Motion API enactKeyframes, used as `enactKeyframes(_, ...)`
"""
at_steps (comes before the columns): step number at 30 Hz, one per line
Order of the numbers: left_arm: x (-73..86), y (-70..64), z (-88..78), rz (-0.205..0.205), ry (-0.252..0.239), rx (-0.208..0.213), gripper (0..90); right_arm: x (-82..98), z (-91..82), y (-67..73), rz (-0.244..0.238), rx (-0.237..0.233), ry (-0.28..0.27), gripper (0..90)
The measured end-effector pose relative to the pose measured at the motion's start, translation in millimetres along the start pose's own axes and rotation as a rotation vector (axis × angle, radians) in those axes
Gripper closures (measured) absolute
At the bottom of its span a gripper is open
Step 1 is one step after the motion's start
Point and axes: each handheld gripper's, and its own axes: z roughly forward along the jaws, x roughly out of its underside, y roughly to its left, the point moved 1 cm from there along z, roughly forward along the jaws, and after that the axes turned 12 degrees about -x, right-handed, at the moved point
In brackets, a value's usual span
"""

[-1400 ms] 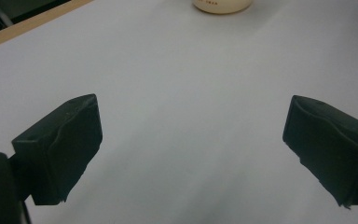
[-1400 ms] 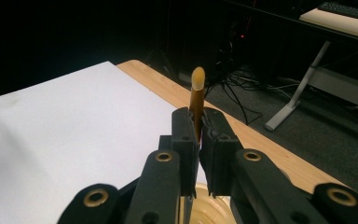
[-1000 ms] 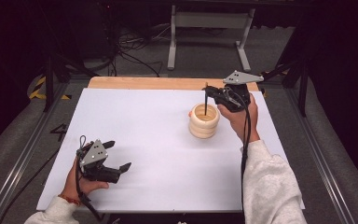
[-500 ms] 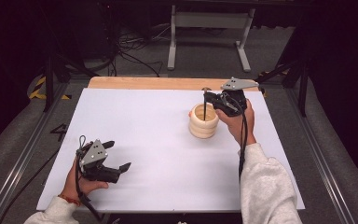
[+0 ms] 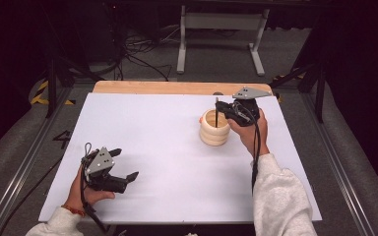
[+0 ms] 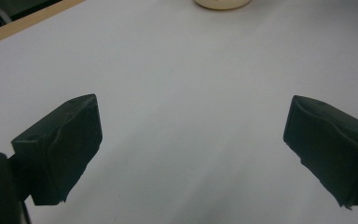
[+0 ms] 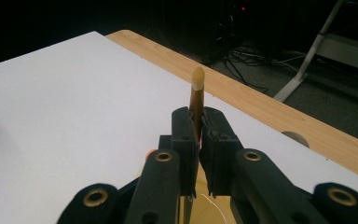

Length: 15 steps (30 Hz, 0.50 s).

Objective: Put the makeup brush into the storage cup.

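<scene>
No text, label, brand, number or sign can be read in any view.

White sheet (image 5: 167, 147) over wooden tabletop (image 5: 167, 87) — metal stand (image 5: 221, 22), cables (image 5: 138, 54) behind.

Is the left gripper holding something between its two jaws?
No, in the left gripper view the left gripper has its jaws wide apart, and between them lies just the bare white table.
</scene>
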Motion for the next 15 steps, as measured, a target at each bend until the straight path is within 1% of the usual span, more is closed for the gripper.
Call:
enactKeyframes(5, 0.0, -0.8, 0.2, -0.004, 0.001, 0.002, 5.3, 3.0, 0.7, -0.8, 0.007, -0.006, 0.001, 84.2)
enactKeyframes(15, -0.1, -0.9, 0.5, -0.003, 0.002, 0.000, 5.2, 7.0, 2.0, -0.4, 0.006, -0.007, 0.011, 84.1)
